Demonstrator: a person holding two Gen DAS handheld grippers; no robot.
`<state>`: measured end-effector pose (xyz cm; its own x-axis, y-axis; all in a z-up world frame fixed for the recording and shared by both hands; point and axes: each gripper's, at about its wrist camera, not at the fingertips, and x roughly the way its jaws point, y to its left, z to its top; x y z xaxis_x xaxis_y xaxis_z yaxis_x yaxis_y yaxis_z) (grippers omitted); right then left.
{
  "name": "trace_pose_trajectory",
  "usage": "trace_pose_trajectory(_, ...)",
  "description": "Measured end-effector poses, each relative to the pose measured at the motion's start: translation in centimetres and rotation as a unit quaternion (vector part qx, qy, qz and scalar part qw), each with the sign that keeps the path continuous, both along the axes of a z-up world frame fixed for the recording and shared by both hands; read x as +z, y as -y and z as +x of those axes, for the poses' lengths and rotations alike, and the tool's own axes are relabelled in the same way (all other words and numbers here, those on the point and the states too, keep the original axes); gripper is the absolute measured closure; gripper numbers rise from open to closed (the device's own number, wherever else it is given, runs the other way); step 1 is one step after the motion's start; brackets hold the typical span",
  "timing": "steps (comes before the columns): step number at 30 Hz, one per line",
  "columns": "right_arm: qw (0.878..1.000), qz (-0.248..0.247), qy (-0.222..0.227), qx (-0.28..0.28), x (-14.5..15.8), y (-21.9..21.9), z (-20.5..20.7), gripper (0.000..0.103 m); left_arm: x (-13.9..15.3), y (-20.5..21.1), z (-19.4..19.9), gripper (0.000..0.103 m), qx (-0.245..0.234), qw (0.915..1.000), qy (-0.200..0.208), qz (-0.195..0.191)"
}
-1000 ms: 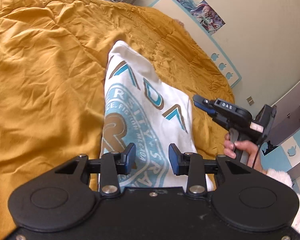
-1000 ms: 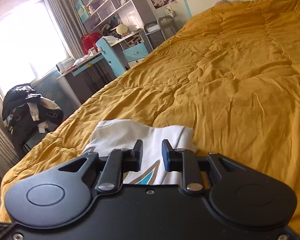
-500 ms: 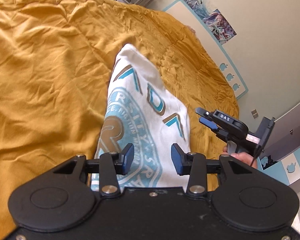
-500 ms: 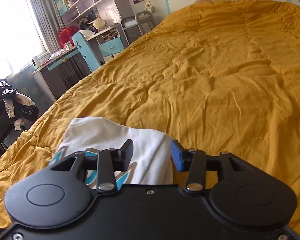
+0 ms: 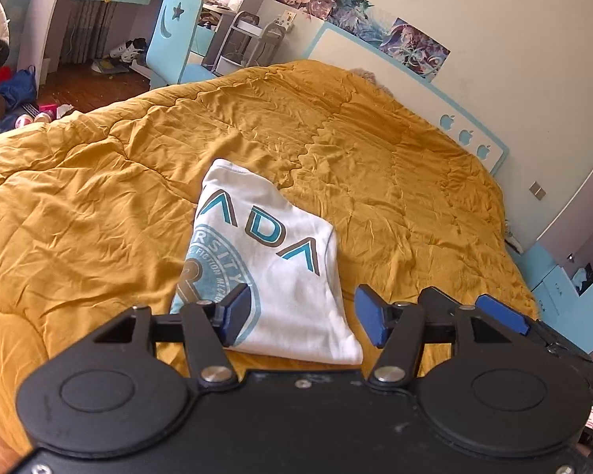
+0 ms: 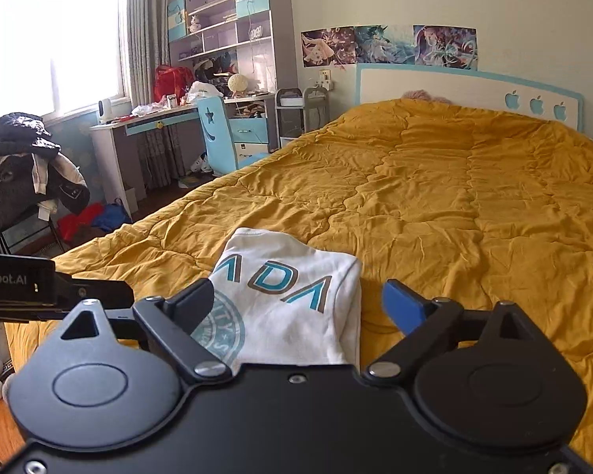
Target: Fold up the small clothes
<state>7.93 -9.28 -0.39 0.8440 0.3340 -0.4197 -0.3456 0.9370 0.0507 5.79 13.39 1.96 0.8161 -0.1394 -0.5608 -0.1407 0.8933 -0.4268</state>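
A white T-shirt (image 5: 272, 272) with teal and brown lettering lies folded into a narrow rectangle on the mustard quilt (image 5: 395, 197). My left gripper (image 5: 301, 316) hovers above its near edge, jaws opening wide, nothing pinched between the blue pads. In the right wrist view the same T-shirt (image 6: 292, 308) lies ahead of my right gripper (image 6: 298, 308), whose jaws are also opening, clear of the cloth. The right gripper's blue finger (image 5: 502, 318) shows at the left view's right edge. The left gripper's body (image 6: 51, 290) shows at the right view's left edge.
The quilt (image 6: 454, 205) covers a wide bed with a white and blue headboard (image 6: 466, 91). Beyond its left side stand a desk (image 6: 138, 134), a blue chair (image 6: 217, 134) and a chair piled with dark clothes (image 6: 23, 173). Clutter lies on the floor (image 5: 23, 94).
Both grippers have opened wide, let go of the shirt and pulled up and back. The folded shirt now lies flat on the quilt, and more of the room shows.
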Motion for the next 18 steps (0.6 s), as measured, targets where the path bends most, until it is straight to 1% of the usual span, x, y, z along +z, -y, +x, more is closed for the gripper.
trace_pose_trajectory(2, 1.0, 0.001, -0.006, -0.008, -0.2, -0.1, -0.9, 0.007, 0.2, 0.8, -1.0, 0.04, 0.008, 0.9997, -0.003, 0.025)
trace_pose_trajectory(4, 1.0, 0.002, -0.016, -0.017, -0.8, -0.3, -1.3, 0.005, 0.0, 1.7, -1.8, 0.04, 0.026, 0.998, -0.012, 0.057)
trace_pose_trajectory(6, 0.999, -0.014, -0.027, -0.032, -1.6, -0.8, -1.4, 0.005, -0.5, 2.1, -2.1, 0.039, 0.037, 0.9959, -0.023, 0.08)
trace_pose_trajectory(12, 0.996, -0.073, -0.034, -0.04, -3.2, -2.5, -2.3, 0.005, -2.6, 2.0, -1.8, 0.039, 0.034, 0.9932, -0.064, 0.091)
trace_pose_trajectory(18, 0.996, -0.066, -0.039, -0.038, -2.8, -2.8, -2.1, 0.005, -3.2, 1.6, -1.3, 0.039, 0.039, 0.9907, -0.083, 0.101)
